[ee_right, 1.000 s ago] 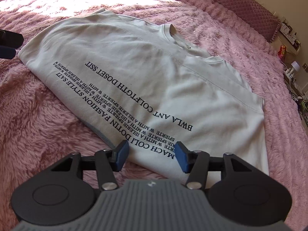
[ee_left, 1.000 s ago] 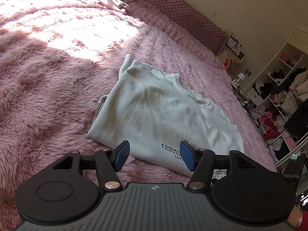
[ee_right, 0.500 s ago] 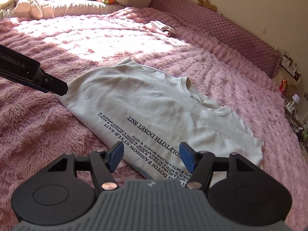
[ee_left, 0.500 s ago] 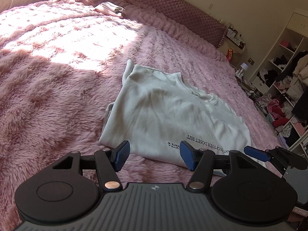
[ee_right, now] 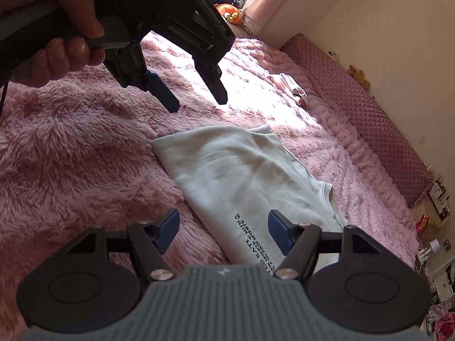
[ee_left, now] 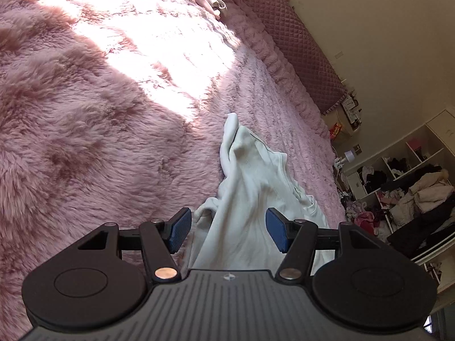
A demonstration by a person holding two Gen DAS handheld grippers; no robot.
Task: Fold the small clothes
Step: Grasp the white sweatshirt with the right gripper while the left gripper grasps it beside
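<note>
Start on your left. Your left gripper (ee_left: 227, 228) has its blue pads (ee_left: 178, 229) spread wide, and it pinches nothing. A second ago it sat low, near the shirt's edge. Now it is lifted up and tipped, and from the right wrist camera you can see it high at 11 o'clock, up in the air, with your hand (ee_right: 61, 32) around its handle.

In the middle lies the white T-shirt (ee_right: 241, 176). It rests on the fluffy pink blanket (ee_left: 85, 142). In the left wrist camera it runs from 6 o'clock up toward the middle. A second ago you could see it lying wide and flat, with all the black words showing. Now much less of it shows, and only a bit of the printed words (ee_right: 250, 238) peeks out at 6 o'clock in the right wrist camera. I cannot tell if the shirt got folded or if you just swung around to its side.

On your right, the right gripper (ee_right: 224, 228) is spread wide too, and holds nothing. It hovers over the shirt's near end.

Both claws are free, so I think the next grab has not begun. Pick a shirt edge to pinch next.

At 1 o'clock, far off, a small pink cloth (ee_right: 293, 88) waits.
</note>
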